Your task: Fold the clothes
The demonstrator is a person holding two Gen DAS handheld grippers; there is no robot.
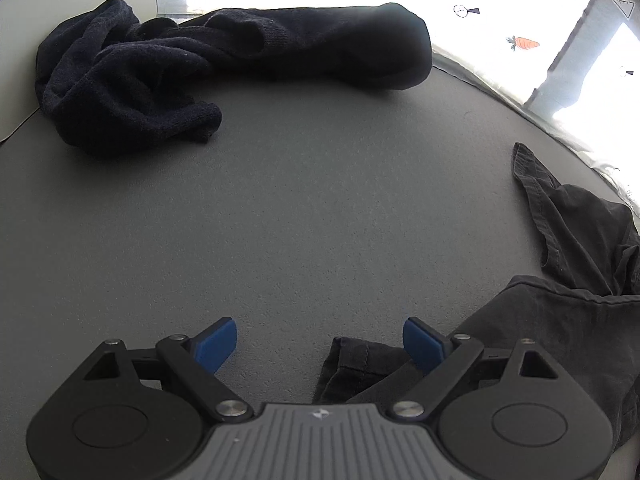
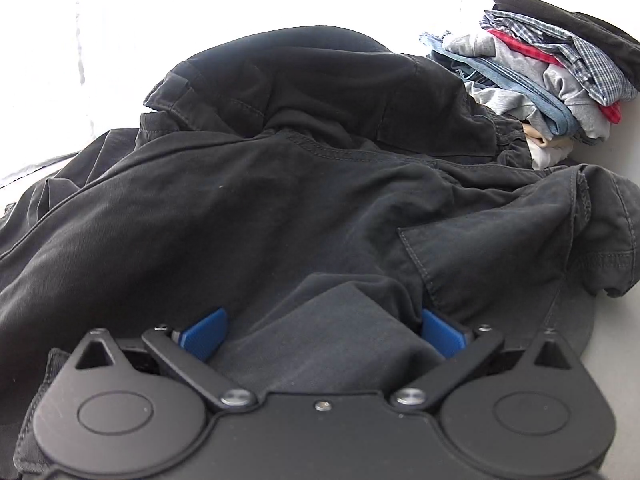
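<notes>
A dark grey pair of trousers (image 2: 280,184) lies crumpled, filling the right wrist view. It also shows at the right of the left wrist view (image 1: 568,320), with a hemmed edge (image 1: 352,364) between the blue pads. My left gripper (image 1: 320,344) is open, low over the grey surface, that hem lying just inside its right pad (image 1: 420,344). My right gripper (image 2: 324,332) is open, with a fold of the trousers bulging between its pads.
A crumpled black knit garment (image 1: 132,76) lies at the far left of the grey tabletop (image 1: 304,208). A stack of folded clothes (image 2: 548,76) stands at the back right. Bright white sheeting with a carrot print (image 1: 524,43) lies beyond the table.
</notes>
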